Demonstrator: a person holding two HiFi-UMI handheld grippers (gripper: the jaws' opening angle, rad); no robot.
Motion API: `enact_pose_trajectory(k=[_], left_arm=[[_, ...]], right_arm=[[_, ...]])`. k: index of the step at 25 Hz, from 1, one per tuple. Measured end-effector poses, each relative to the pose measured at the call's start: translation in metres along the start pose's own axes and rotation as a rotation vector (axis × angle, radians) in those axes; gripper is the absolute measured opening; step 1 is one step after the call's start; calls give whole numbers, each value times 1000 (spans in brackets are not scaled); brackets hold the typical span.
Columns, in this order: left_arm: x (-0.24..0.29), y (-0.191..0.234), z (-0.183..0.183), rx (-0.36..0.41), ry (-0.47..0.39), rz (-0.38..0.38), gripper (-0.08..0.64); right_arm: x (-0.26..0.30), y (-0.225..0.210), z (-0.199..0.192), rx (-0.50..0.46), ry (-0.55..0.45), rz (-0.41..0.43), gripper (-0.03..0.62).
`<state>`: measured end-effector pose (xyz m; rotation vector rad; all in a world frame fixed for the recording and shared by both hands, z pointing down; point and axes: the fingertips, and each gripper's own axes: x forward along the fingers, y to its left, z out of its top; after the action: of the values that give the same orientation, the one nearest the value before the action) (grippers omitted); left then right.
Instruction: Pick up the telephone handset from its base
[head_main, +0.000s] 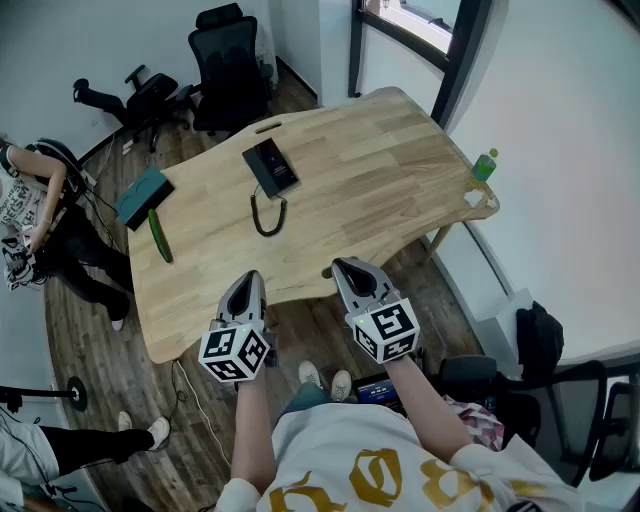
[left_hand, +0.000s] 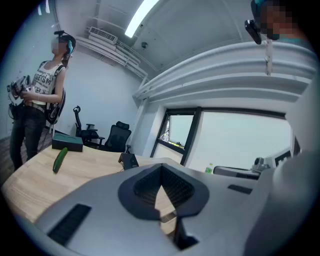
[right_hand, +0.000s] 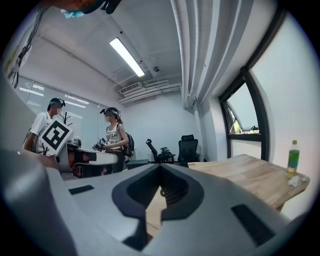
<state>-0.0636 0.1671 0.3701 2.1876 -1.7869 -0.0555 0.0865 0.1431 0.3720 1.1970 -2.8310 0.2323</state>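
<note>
The black telephone (head_main: 270, 166) lies on the far middle of the wooden table (head_main: 380, 190), handset resting on its base, its coiled cord (head_main: 268, 215) looping toward me. Both grippers hover off the table's near edge, well short of the phone. My left gripper (head_main: 249, 283) points at the table with its jaws together and nothing in them. My right gripper (head_main: 349, 268) sits beside it, jaws also together and empty. In the left gripper view the telephone (left_hand: 129, 160) shows small, far beyond the closed left gripper (left_hand: 161, 172). The right gripper view shows the closed right gripper (right_hand: 160, 175) over bare tabletop.
A teal box (head_main: 143, 195) and a green cucumber (head_main: 160, 236) lie at the table's left end. A green bottle (head_main: 485, 165) stands at the right corner. Black office chairs (head_main: 228, 65) stand behind the table. A person (head_main: 40, 220) stands at the left. A black bag (head_main: 540, 340) sits at the right.
</note>
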Motion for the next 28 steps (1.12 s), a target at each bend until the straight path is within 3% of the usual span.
enact_pose_trajectory(k=[7, 13, 18, 28], left_arm=[[-10, -3, -4, -20, 6, -16, 6], [-13, 2, -4, 27, 28, 6, 6], [-7, 15, -10, 11, 39, 24, 6], [71, 49, -2, -23, 44, -2, 6]], right_arm=[[-10, 8, -5, -10, 8, -9, 5], [-12, -1, -1, 40, -6, -14, 5], [-5, 0, -5, 43, -3, -3, 5], [62, -45, -13, 45, 40, -37, 5]])
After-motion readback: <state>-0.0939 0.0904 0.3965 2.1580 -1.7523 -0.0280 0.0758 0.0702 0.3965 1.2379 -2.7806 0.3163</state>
